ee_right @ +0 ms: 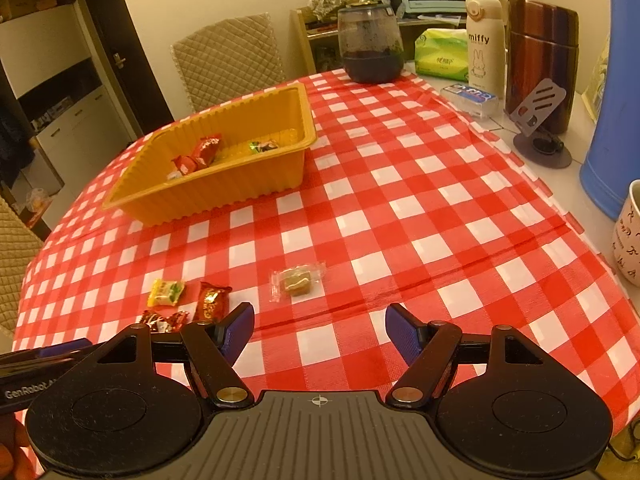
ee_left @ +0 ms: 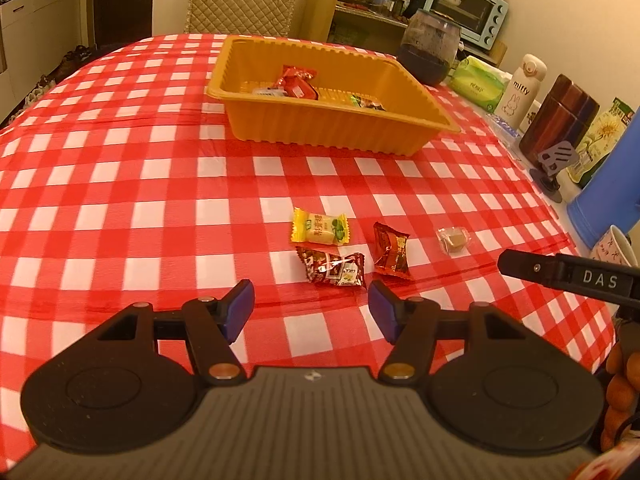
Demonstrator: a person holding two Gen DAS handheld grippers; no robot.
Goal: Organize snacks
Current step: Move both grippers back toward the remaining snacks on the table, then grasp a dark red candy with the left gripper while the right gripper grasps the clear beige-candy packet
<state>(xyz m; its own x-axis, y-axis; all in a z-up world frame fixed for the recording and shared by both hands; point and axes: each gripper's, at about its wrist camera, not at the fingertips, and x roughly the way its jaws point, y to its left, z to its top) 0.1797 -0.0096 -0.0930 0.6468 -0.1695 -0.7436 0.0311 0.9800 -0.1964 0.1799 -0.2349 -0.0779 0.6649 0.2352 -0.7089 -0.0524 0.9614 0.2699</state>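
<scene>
An orange plastic tray (ee_left: 416,106) (ee_right: 296,156) sits far on the red checked tablecloth and holds a few wrapped snacks (ee_left: 294,82) (ee_right: 200,154). Loose on the cloth lie a yellow candy (ee_left: 320,232) (ee_right: 165,293), a brown-and-white wrapped candy (ee_left: 334,270) (ee_right: 164,321), a red-brown candy (ee_left: 392,250) (ee_right: 211,301) and a clear-wrapped brown cube (ee_left: 452,240) (ee_right: 297,280). My left gripper (ee_left: 311,306) is open and empty just short of the brown-and-white candy. My right gripper (ee_right: 320,330) is open and empty, just short of the clear-wrapped cube.
Along the right edge stand a dark jar (ee_right: 370,42), a green tissue pack (ee_right: 440,54), a white miffy bottle (ee_right: 484,40), a brown canister (ee_right: 540,60), a phone stand (ee_right: 540,120), a blue container (ee_right: 616,120) and a mug (ee_right: 630,236). A quilted chair (ee_right: 228,60) stands behind the table.
</scene>
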